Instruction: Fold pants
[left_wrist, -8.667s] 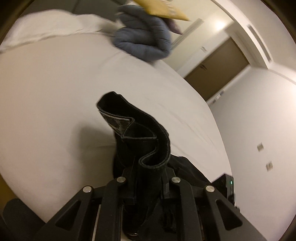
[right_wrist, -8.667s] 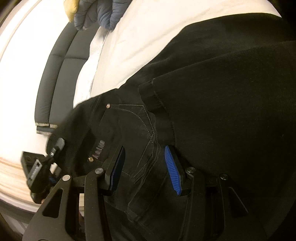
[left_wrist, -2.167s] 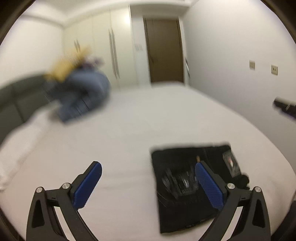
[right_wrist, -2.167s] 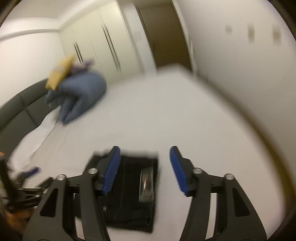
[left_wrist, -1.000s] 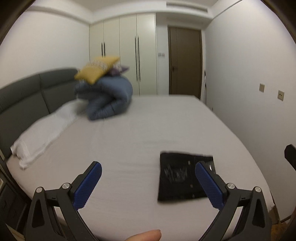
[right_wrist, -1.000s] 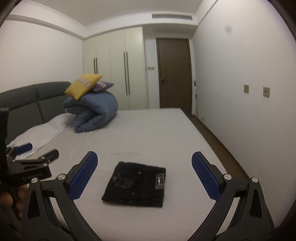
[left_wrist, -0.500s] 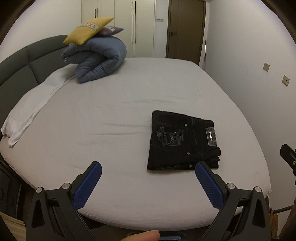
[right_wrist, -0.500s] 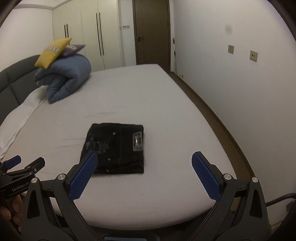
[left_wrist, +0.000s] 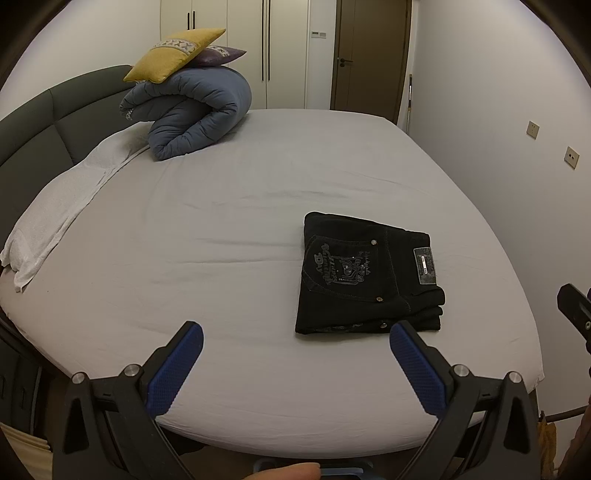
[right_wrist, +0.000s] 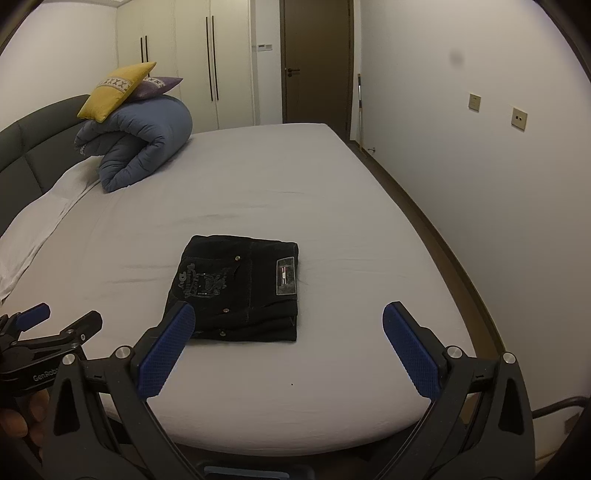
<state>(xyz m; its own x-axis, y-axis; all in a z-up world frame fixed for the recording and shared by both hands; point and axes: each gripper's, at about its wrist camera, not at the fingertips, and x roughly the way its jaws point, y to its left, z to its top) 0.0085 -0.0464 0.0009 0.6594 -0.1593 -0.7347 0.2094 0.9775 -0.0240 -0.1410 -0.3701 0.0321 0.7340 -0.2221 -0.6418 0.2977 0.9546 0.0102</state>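
Pants (left_wrist: 369, 280), black and folded into a compact rectangle, lie flat on the white bed (left_wrist: 221, 229) in the left wrist view, toward the near right part of the mattress, with an embroidered back pocket and a grey waistband label facing up. The left gripper (left_wrist: 295, 350) hangs above the near edge of the bed with its blue-padded fingers (left_wrist: 173, 373) spread wide and nothing between them; its right finger sits just in front of the pants' near right corner. Far left, a rolled blue duvet (left_wrist: 195, 110) rests by the dark headboard (left_wrist: 44, 118), with a yellow cushion (left_wrist: 173, 55) on top, and a tip of the right gripper (left_wrist: 574, 310) shows at the right edge. In the right wrist view, the pants (right_wrist: 240, 288) lie near the middle of the bed (right_wrist: 332, 229), the label on their right side. The right gripper (right_wrist: 288, 347) is also released, its fingers (right_wrist: 410, 347) wide apart and holding nothing, the left finger overlapping the pants' near left corner. The left gripper (right_wrist: 44, 332) appears at the near left edge, and the duvet (right_wrist: 136, 144) and the cushion (right_wrist: 114, 88) lie far left.
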